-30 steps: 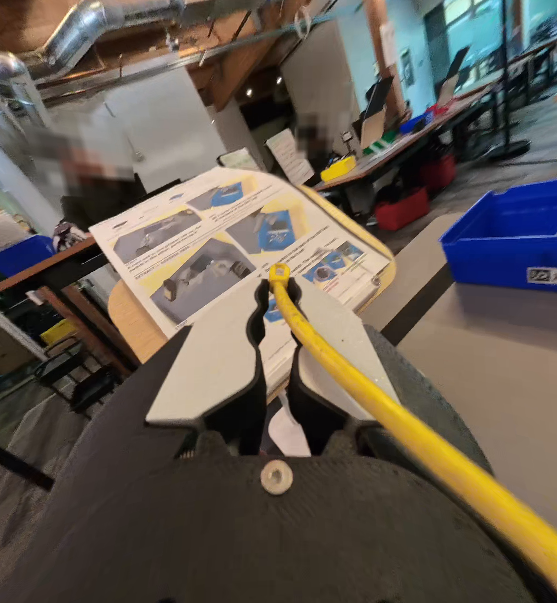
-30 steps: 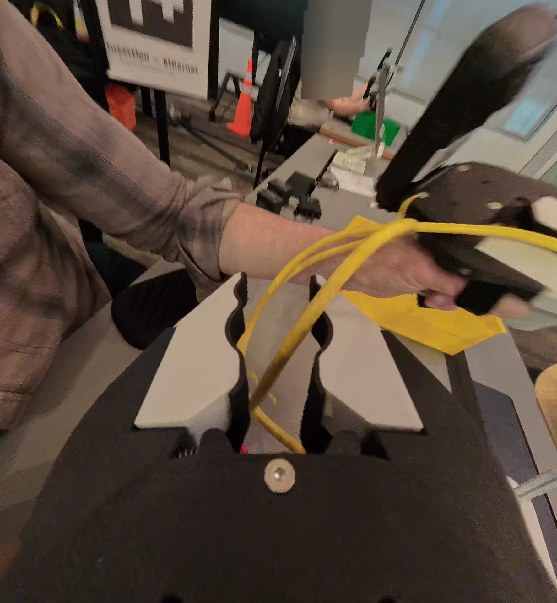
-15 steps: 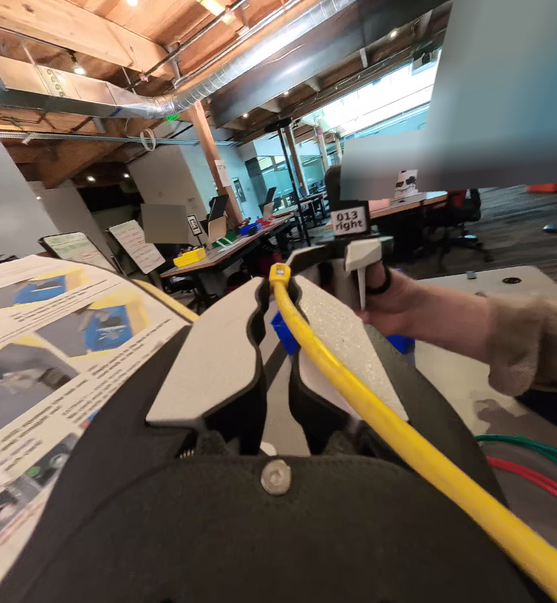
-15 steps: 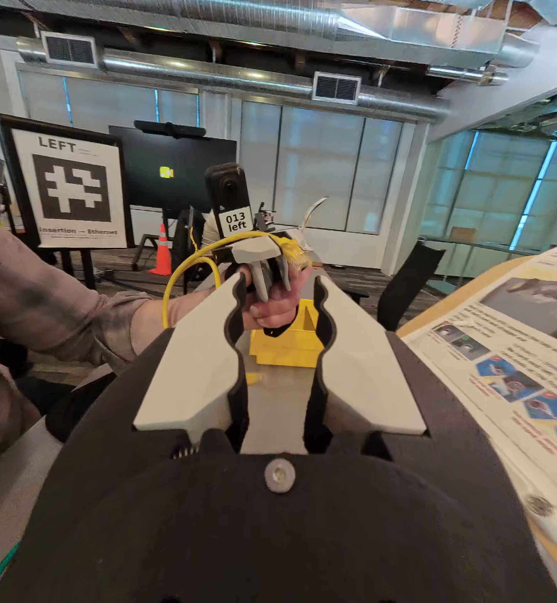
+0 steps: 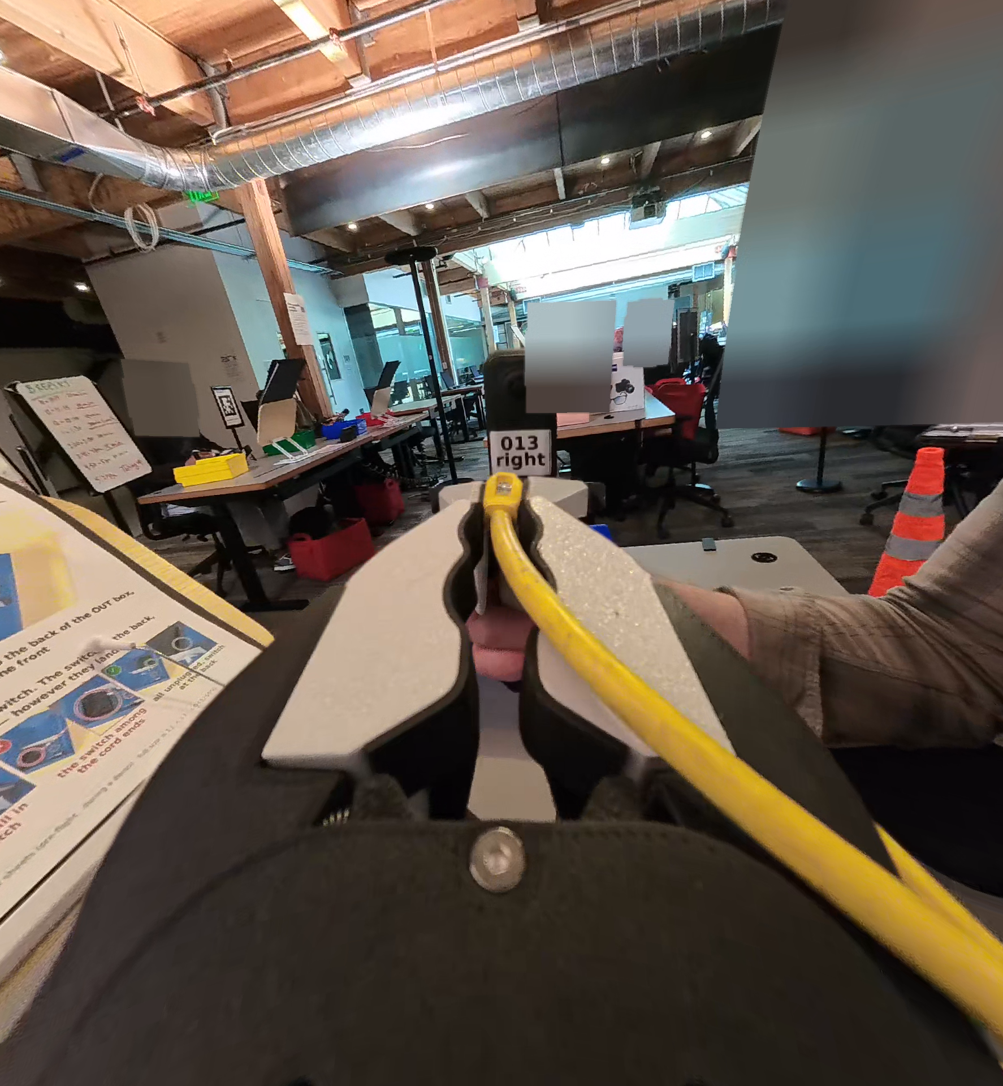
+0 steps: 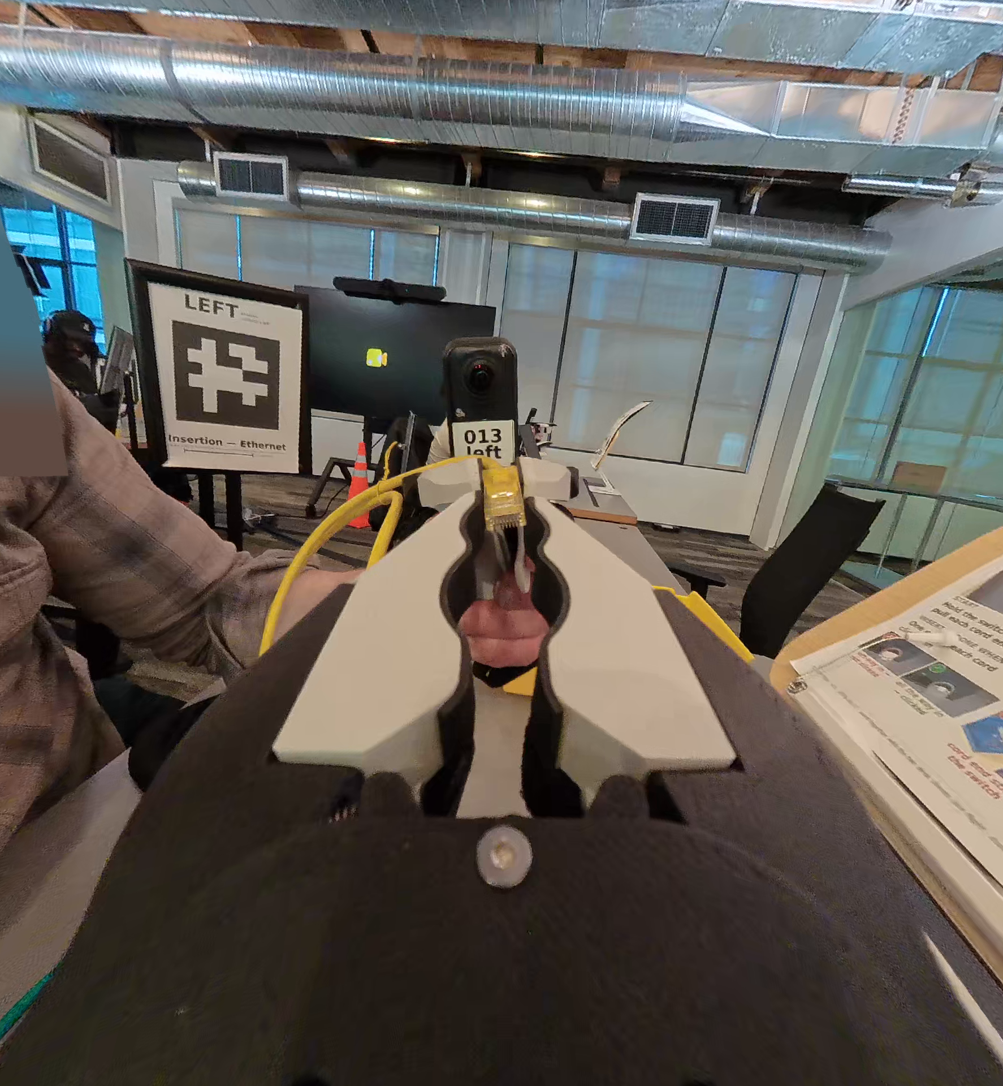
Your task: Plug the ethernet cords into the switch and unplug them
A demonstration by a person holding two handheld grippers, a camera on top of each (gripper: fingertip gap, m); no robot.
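Note:
A yellow ethernet cord [image 5: 605,664] runs up between the fingers of my left gripper [image 5: 502,499], which is shut on it just behind its plug [image 5: 504,488]. The two grippers point at each other, tip to tip, held up above the table. In the right wrist view the same plug [image 6: 502,499] sits between the tips of my right gripper [image 6: 502,505], whose jaws are narrowed onto its sides. The rest of the cord [image 6: 323,540] loops off to the left. No switch is in view.
An instruction sheet on a wooden board stands left of the left gripper [image 5: 76,676] and right of the right gripper [image 6: 928,676]. A yellow bin [image 6: 705,617] sits on the grey table [image 5: 722,564]. The person's sleeves [image 5: 928,617] [image 6: 105,587] flank the views. The grippers are tip to tip, or close to it.
Both grippers swung round to face each other and came together. The right gripper, open half a second ago, has closed onto the plug that the left gripper holds out.

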